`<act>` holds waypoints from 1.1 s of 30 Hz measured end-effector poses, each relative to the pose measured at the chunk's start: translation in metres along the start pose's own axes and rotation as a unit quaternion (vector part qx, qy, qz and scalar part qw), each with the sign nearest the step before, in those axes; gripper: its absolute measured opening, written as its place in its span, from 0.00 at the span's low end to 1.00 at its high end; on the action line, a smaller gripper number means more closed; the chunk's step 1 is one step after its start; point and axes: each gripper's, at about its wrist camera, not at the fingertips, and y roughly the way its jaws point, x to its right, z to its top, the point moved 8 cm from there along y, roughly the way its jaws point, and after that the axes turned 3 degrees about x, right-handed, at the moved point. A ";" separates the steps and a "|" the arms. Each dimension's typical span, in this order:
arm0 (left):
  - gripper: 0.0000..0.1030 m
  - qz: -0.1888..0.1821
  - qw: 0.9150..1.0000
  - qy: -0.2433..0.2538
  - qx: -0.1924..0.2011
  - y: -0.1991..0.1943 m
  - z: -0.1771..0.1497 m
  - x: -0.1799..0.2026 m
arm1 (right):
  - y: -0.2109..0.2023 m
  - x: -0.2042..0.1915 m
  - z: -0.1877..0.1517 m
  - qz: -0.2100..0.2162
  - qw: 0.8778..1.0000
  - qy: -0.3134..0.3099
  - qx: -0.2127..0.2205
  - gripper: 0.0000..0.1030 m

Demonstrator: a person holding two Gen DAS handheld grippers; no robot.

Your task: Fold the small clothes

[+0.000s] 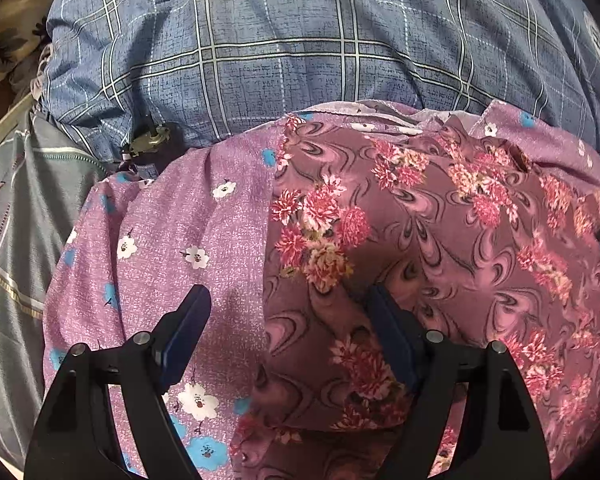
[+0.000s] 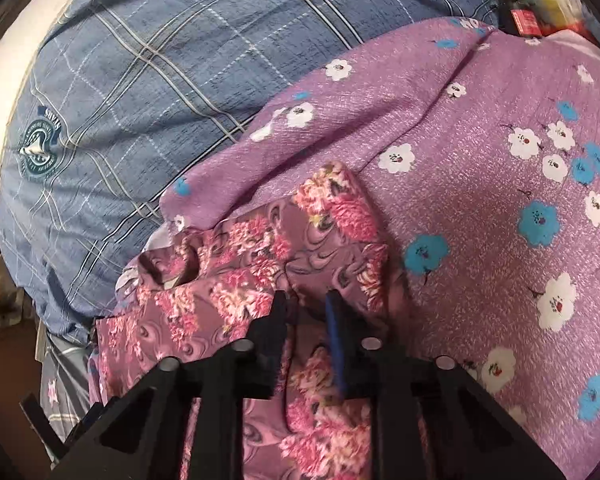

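A small maroon garment with pink flowers (image 1: 440,232) lies on a lilac sheet with white and blue flowers (image 1: 172,240). My left gripper (image 1: 288,300) is open, its jaws wide apart over the garment's left edge, one finger over the sheet and one over the garment. In the right wrist view the same garment (image 2: 260,248) lies crumpled on the lilac sheet (image 2: 500,208). My right gripper (image 2: 306,300) is nearly closed, pinching a fold of the garment between its fingers.
A big blue plaid pillow (image 1: 280,40) lies behind the garment, also in the right wrist view (image 2: 140,80). A grey striped cloth (image 1: 16,240) lies left. A small brass object (image 1: 148,140) sits at the pillow's edge. Bottles and boxes (image 2: 528,8) stand far right.
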 end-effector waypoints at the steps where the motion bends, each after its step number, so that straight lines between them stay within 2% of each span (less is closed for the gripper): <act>1: 0.78 -0.002 1.000 -0.003 0.004 -0.002 0.001 -0.001 | -0.002 -0.003 0.000 0.001 1.000 -0.003 0.000 0.20; 3: 0.78 -0.005 1.000 -0.008 0.018 -0.010 0.006 -0.001 | -0.012 -0.012 0.001 0.003 1.000 -0.018 0.013 0.28; 5: 0.78 -0.015 0.999 -0.009 0.034 -0.019 0.011 0.003 | -0.018 -0.023 -0.001 0.018 0.999 -0.029 0.019 0.30; 8: 0.78 -0.024 0.999 -0.008 0.048 -0.028 0.015 0.012 | -0.019 -0.042 -0.015 0.053 0.998 -0.047 0.002 0.30; 10: 0.78 -0.028 0.999 0.008 0.035 -0.024 0.012 0.021 | -0.011 -0.054 -0.031 0.046 0.996 -0.077 -0.025 0.30; 13: 0.79 -0.005 0.999 0.041 -0.007 -0.001 -0.004 0.032 | 0.013 -0.059 -0.057 0.010 0.991 -0.110 -0.074 0.31; 16: 0.78 -0.005 0.999 0.037 -0.004 -0.002 -0.004 0.033 | 0.010 -0.065 -0.057 -0.005 0.988 -0.138 -0.062 0.30; 19: 0.78 -0.006 0.999 0.039 0.024 -0.018 0.005 0.033 | -0.002 -0.071 -0.055 0.025 0.992 -0.116 -0.053 0.33; 21: 0.78 -0.006 0.999 0.034 0.042 -0.035 0.009 0.030 | -0.011 -0.076 -0.053 0.030 0.992 -0.120 -0.039 0.33; 25: 0.78 0.007 0.996 0.035 0.086 -0.077 0.014 0.025 | -0.050 -0.089 -0.052 0.065 0.988 -0.137 0.001 0.35; 27: 0.79 0.015 0.993 0.030 0.109 -0.106 0.014 0.020 | -0.074 -0.096 -0.053 0.077 0.986 -0.147 0.024 0.42; 31: 0.82 0.023 0.990 0.021 0.139 -0.156 0.003 0.010 | -0.126 -0.103 -0.062 0.093 0.977 -0.175 0.075 0.46; 33: 0.82 0.026 0.989 0.020 0.145 -0.178 -0.004 0.005 | -0.149 -0.102 -0.071 0.096 0.975 -0.181 0.090 0.53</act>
